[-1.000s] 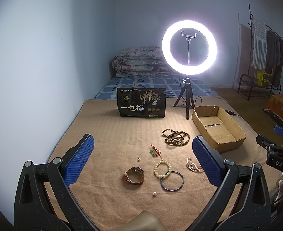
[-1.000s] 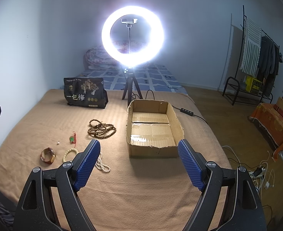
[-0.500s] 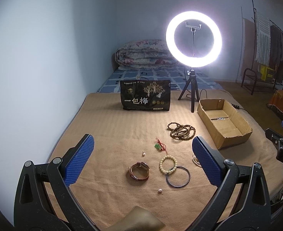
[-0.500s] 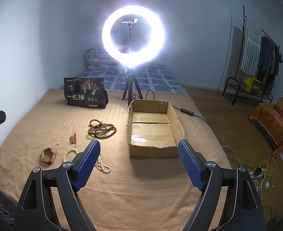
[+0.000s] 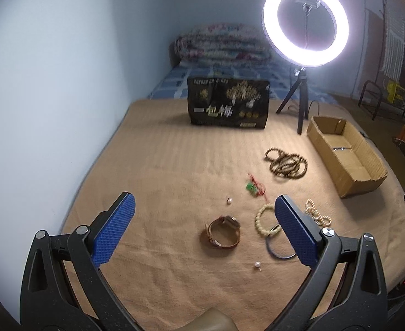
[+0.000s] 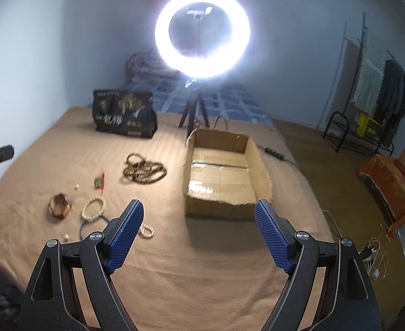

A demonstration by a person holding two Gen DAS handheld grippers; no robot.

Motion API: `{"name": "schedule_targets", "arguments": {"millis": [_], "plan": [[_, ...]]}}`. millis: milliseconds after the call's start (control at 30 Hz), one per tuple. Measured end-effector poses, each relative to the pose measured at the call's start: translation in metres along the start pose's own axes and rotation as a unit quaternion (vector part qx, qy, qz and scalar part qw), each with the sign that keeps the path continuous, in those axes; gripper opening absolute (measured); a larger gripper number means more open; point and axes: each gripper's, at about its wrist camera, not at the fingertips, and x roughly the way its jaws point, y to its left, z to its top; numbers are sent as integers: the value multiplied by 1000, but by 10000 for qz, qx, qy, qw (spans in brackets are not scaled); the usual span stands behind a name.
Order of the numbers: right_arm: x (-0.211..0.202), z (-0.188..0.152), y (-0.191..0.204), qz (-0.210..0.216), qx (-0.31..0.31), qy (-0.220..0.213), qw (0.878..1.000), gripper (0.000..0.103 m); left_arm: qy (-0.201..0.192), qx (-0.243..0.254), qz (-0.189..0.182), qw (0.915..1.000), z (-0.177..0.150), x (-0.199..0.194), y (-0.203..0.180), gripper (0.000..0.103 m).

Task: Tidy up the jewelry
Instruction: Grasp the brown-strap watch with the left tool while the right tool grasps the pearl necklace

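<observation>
Jewelry lies loose on a tan blanket (image 5: 175,171). A brown watch (image 5: 222,232), a cream bead bracelet (image 5: 263,217), a dark blue bangle (image 5: 274,249), a green pendant on red cord (image 5: 253,188), a dark bead necklace (image 5: 286,162), a pearl strand (image 5: 316,215) and two loose pearls (image 5: 229,200) show. An open cardboard box (image 6: 221,176) stands to their right. My left gripper (image 5: 202,227) is open above the watch. My right gripper (image 6: 198,233) is open in front of the box.
A black snack bag (image 5: 228,104) stands at the back. A lit ring light on a tripod (image 5: 305,22) stands behind the box. A wall runs along the left. A clothes rack (image 6: 378,88) and floor cables (image 6: 373,251) are to the right.
My left gripper has moved forward and down towards the watch and bracelets, which now look larger. My right gripper has shifted slightly closer to the box.
</observation>
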Motion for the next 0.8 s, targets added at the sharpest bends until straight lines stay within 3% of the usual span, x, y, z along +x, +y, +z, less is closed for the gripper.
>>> {"name": "schedule_targets", "arguments": {"millis": [133,300,400,533,567,800], "plan": [[19,-3,14,387,-222,310,9985,83,424,-65,-157,9990,1,24,9,92],[56,-3,38,1091,-561,954,9879,83,1106,-178,-351,9931,-1,65,18,73],[78,-7,51,1307,-634,1228,9817,83,1575,-454,-497,9852,-10,92,27,63],[105,-11,62,1533,-698,1533,9737,83,2150,-812,-739,9704,-25,121,29,57],[108,-11,62,1580,-682,1577,9724,83,2200,-801,-717,9696,-28,126,28,53],[137,-18,73,1638,-752,1850,9661,82,2229,-357,-508,9729,-37,142,9,52]]}}
